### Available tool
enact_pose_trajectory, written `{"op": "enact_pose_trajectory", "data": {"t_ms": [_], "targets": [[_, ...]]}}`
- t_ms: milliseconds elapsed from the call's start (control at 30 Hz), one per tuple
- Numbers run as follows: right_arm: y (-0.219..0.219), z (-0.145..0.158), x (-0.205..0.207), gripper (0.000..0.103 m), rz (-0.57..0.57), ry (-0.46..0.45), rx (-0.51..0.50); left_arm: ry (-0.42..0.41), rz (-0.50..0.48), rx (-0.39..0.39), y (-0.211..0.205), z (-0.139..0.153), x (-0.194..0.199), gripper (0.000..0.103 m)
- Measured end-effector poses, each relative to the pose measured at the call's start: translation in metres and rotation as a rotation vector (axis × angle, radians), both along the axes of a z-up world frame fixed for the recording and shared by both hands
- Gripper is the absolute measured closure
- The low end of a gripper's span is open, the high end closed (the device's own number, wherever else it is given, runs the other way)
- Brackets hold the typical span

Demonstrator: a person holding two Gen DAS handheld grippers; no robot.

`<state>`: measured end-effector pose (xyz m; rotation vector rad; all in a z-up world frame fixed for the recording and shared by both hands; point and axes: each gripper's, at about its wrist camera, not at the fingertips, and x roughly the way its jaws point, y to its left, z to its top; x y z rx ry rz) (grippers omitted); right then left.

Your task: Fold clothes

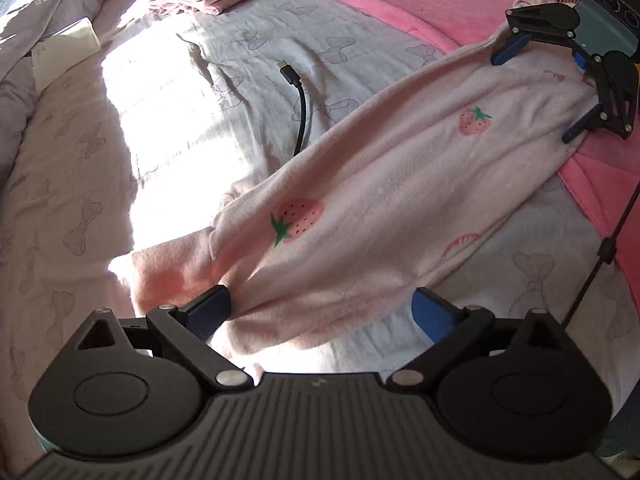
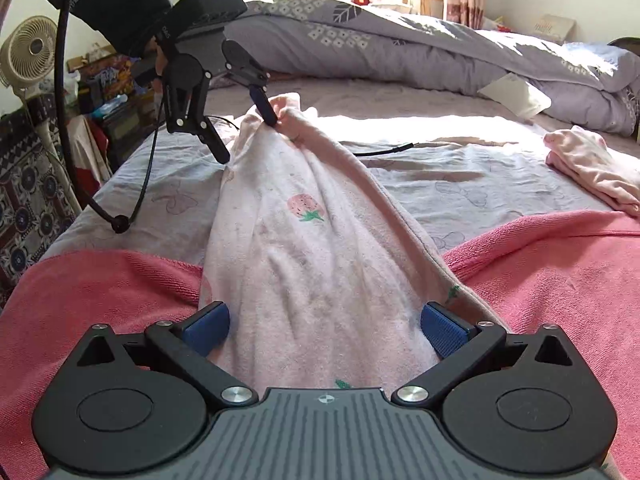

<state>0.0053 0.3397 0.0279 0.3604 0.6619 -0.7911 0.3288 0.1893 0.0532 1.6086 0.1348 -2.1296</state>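
Garment [image 1: 384,200] lies lengthwise on the bed [image 1: 80,184], reaching the foot edge. Left claw [image 1: 324,312] and right claw [image 2: 326,330] gape astride opposite ends. Soft, limp fleece: grip the end hems.

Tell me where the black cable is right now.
In the left wrist view, the black cable lies on the bow-print sheet, upper centre, its lower end slipping under the strawberry garment.

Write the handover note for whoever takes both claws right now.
Left claw: open, one end of the pink strawberry garment between its fingers, not clamped.
Right claw: open, straddling the other end.
The garment lies stretched across the bed, partly over a pink blanket. A black cable runs under its edge. Another pink garment lies aside.
Done: laid out lengthwise.
Left: close both claws, fold.
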Motion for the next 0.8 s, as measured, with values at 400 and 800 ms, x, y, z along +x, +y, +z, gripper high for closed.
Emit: {"op": "enact_pose_trajectory", "data": {"t_ms": [400, 800], "targets": [[0.0, -0.006, 0.004, 0.0, -0.01, 0.014, -0.025, 0.795, 0.94, 0.337, -0.024, 0.007, 0.113, 0.004], [0.002, -0.005, 0.009, 0.0, -0.023, 0.041, -0.03, 1.081, 1.254, 0.158, -0.019, -0.042, 0.099, 0.004]]}}
